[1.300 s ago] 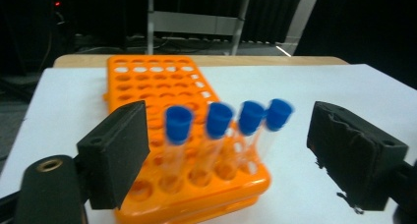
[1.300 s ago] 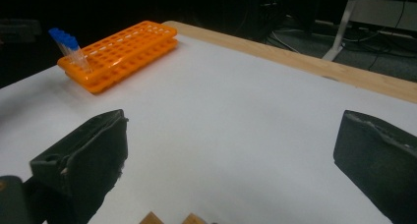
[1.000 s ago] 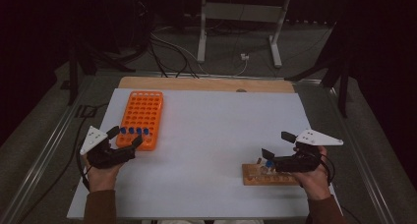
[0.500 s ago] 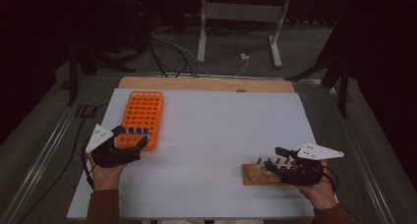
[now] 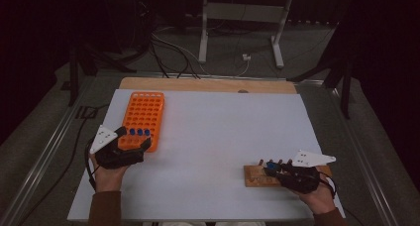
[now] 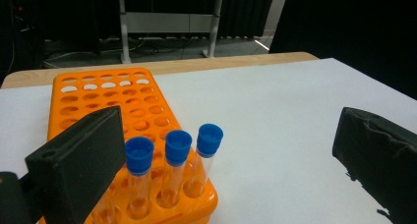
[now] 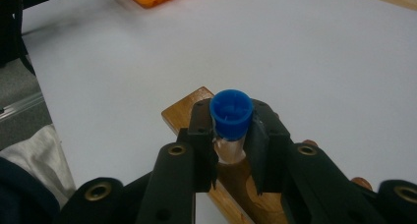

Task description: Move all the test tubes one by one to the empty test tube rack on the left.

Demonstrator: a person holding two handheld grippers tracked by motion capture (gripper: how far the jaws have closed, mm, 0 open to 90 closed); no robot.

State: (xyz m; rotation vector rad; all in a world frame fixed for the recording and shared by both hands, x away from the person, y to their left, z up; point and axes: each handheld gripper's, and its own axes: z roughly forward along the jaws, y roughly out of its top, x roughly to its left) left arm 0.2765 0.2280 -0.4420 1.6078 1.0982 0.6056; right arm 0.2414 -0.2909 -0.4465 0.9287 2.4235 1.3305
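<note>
Over on the left, the left gripper (image 5: 130,145) sits at the near end of the orange rack (image 5: 144,117), jaws spread wide, with three blue-capped tubes (image 6: 170,170) standing in the rack between them. On the right, the right gripper (image 7: 231,135) pinches a blue-capped tube (image 7: 230,117) just under its cap, right over the wooden block (image 5: 257,176) near the table's front edge

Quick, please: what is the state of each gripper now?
Left gripper: open, holding nothing.
Right gripper: closed on the blue-capped tube over the wooden block.
</note>
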